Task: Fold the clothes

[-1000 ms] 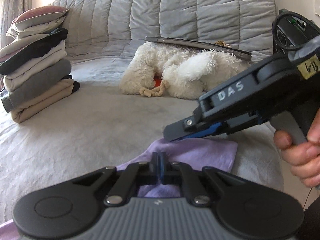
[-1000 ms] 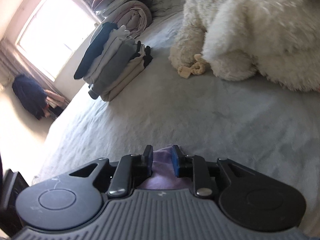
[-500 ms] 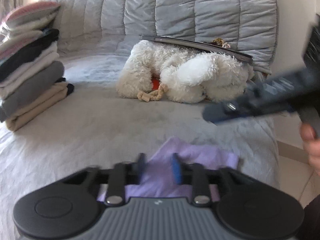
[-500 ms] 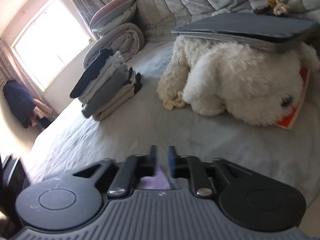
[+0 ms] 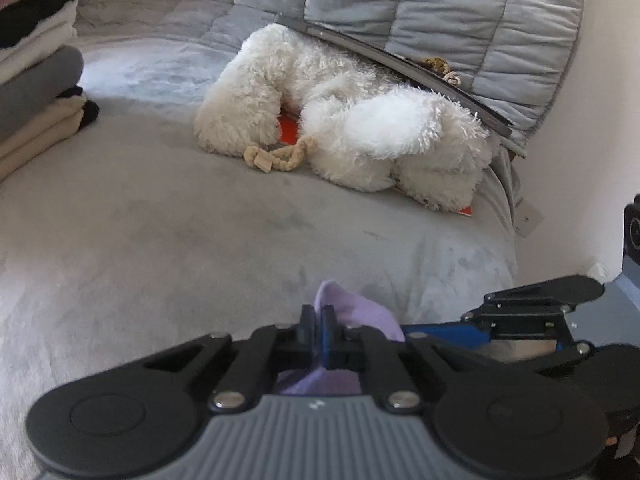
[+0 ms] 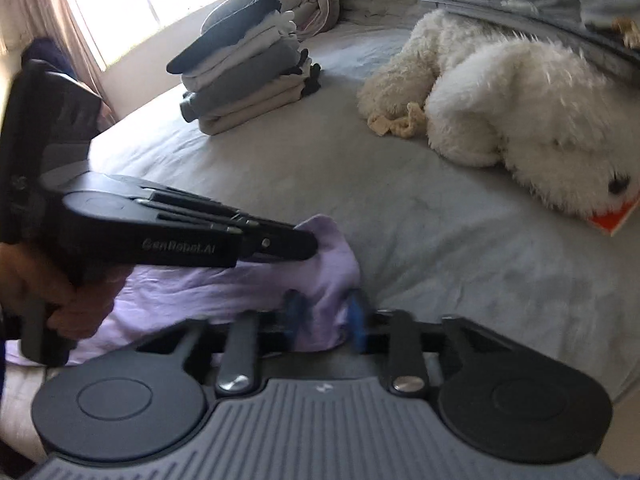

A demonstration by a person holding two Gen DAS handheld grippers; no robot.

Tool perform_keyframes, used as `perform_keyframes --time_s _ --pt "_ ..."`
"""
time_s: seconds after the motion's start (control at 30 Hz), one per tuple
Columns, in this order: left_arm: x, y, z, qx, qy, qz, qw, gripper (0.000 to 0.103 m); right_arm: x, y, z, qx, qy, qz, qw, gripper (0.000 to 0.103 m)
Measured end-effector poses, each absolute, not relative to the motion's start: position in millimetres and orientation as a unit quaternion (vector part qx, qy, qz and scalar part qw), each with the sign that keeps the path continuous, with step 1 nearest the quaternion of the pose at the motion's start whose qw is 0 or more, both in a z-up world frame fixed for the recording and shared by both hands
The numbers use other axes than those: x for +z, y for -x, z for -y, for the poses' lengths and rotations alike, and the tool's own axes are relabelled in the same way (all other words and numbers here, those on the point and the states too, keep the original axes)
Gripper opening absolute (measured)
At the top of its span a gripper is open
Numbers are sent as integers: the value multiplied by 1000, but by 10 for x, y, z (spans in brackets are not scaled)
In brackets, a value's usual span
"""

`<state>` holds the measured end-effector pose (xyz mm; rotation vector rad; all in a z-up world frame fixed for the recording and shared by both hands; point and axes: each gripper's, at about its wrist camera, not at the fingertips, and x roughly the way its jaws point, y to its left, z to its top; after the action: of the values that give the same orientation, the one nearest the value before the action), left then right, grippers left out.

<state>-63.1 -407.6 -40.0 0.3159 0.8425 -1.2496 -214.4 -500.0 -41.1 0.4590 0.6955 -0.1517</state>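
Left gripper (image 5: 319, 322): jaws pressed together, pinching a raised fold of the lilac garment (image 5: 352, 312).
Right gripper (image 6: 325, 316): jaws were closing; blurred pads stood either side of a hanging lilac edge, not plainly pressing it.
Garment's place: bunched on the grey bedspread (image 6: 460, 240) at its near edge, just in front of both tools.
Risk, slip: the right pads might have shut on too thin a bite, so the edge would drop out when lifted.
Risk, crooked fold: grips sat close together on crumpled cloth, so layers could bunch.
Risk, clutter: white plush dog (image 6: 520, 92) and folded stack (image 6: 248, 72) lay well apart, unlikely to snag.
Writing: "GenRobot.AI" on the left tool's side (image 6: 180, 246); nothing else legible.
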Motion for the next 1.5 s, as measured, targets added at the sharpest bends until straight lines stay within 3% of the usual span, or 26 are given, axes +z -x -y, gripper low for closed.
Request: perform_keyframes --time_s 0.2,0.4,0.6,0.63,0.7,0.93,1.23,1.5 --pt "-237 832 4055 -557 -121 -304 764 2 -220 2404 5112 -90 -253 -276 923 6" --pt "-492 870 4236 -527 -142 -296 784 3 -345 2229 5066 -116 -217 -318 916 8" --pt "-337 833 4042 -520 -128 -282 796 10 -299 2194 5056 -135 -201 -305 921 23" --pt "-293 808 3968 -518 -125 -279 799 14 -278 2209 5065 -139 -200 -299 923 33" --pt "-215 743 3771 -510 -120 -272 807 23 -245 2233 5069 -143 -202 -287 925 42" --pt "-52 517 2848 -447 -118 -258 849 39 -149 2149 4882 -137 -171 -272 937 45" --pt "-152 466 1645 -383 -96 -276 877 39 -107 1819 4389 -75 -113 -279 951 52" --pt "-374 673 1024 -382 -110 -294 869 39 -96 1469 3880 -19 -67 -291 954 56"
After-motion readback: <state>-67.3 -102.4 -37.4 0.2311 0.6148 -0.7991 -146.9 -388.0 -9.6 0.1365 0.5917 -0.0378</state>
